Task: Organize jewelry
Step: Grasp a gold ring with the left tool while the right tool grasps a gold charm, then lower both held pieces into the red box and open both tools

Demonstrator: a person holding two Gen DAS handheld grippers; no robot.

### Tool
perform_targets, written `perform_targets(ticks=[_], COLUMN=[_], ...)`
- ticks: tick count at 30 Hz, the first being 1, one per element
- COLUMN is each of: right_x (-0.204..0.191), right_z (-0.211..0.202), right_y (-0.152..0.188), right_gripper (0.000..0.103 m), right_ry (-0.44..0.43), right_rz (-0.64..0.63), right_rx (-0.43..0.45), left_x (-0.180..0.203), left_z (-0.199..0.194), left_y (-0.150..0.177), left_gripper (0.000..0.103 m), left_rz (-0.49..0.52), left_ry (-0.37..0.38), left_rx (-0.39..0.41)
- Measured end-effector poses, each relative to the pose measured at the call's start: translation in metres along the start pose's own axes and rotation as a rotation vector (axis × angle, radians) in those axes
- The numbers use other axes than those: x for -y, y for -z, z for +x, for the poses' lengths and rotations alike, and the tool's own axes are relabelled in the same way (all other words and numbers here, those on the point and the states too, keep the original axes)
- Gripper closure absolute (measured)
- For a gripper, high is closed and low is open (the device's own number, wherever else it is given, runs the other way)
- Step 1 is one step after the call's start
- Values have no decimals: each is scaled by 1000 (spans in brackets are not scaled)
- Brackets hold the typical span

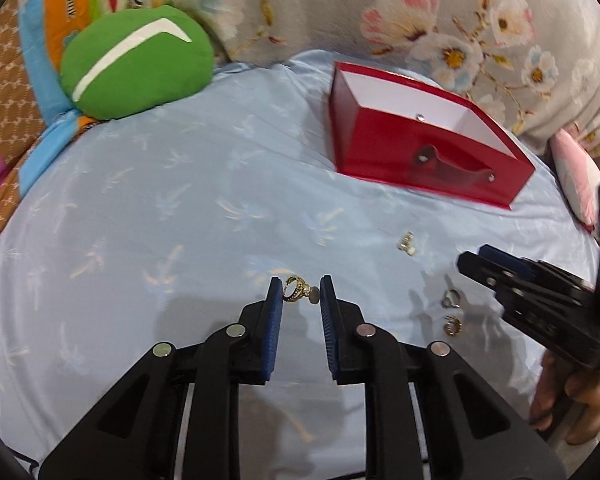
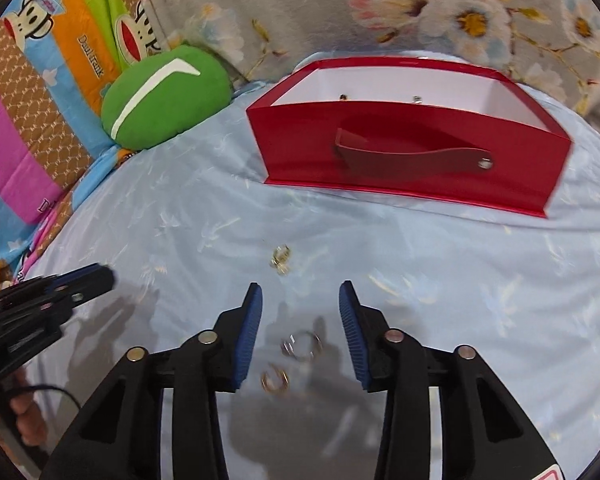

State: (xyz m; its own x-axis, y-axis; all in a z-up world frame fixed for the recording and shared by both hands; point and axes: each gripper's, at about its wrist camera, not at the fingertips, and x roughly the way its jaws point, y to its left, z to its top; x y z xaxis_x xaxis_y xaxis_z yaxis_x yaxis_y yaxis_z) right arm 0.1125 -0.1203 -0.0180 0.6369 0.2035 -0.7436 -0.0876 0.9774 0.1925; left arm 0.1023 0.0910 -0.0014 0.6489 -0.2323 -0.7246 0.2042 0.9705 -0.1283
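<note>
Left wrist view, upper left: green cushion point(image 1: 138, 62) against patterned bedding. Lower centre: left gripper point(image 1: 300, 292) pinching a gold ring point(image 1: 296, 289) between its blue pads (ring clear of the sheet, as far as visible). Upper right: red box point(image 1: 428, 144), open-topped, on the blue sheet point(image 1: 160, 208). Right edge: right gripper point(image 1: 474, 260).

Right wrist view, lower centre: right gripper point(image 2: 300, 300), jaws spread, gripping nothing; silver ring point(image 2: 302, 345) and gold hoop point(image 2: 275, 380) lie on the sheet between its fingers. A small gold piece point(image 2: 281, 259) lies just beyond the tips.
</note>
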Motion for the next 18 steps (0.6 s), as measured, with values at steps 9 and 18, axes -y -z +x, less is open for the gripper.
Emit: perform_targets(ticks=[9,18], right_x=[-16,-16], right_z=[51,56], right_y=[-17,-19], right_gripper=[87,96], right_ry=[19,66], right_rz=[20,11], right_rx=[-68,-52], left_x=[-31,-38], left_z=[1,4], left_y=[3,6], left_gripper=[85,85], left_rz=[-39,-49], left_ry=[-21,-3], left_rx=[-6,-6])
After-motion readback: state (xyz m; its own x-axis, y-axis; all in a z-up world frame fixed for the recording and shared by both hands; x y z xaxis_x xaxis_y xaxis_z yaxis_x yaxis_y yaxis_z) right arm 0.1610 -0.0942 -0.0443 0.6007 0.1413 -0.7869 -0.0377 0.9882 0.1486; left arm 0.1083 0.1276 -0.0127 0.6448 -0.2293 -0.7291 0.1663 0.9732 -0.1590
